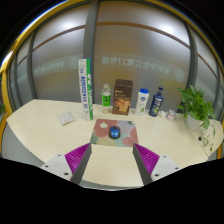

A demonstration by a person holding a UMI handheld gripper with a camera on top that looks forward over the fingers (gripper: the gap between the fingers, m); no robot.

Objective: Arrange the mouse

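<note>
A small dark blue mouse [114, 131] lies on a multicoloured mouse mat [113, 134] in the middle of the pale table [40, 125]. My gripper [112, 165] hovers above the table's near part, well short of the mat. Its two fingers, with magenta pads [78, 155], stand wide apart and open, with only bare tabletop between them. The mouse and mat lie just beyond the fingertips, centred between them.
Behind the mat stand a tall white and green tube [86, 91], a clear green bottle [106, 101], a brown box [123, 96], a white bottle [143, 100] and a dark blue bottle [156, 101]. A potted plant [197, 105] is at the right, a small white item [67, 118] at the left.
</note>
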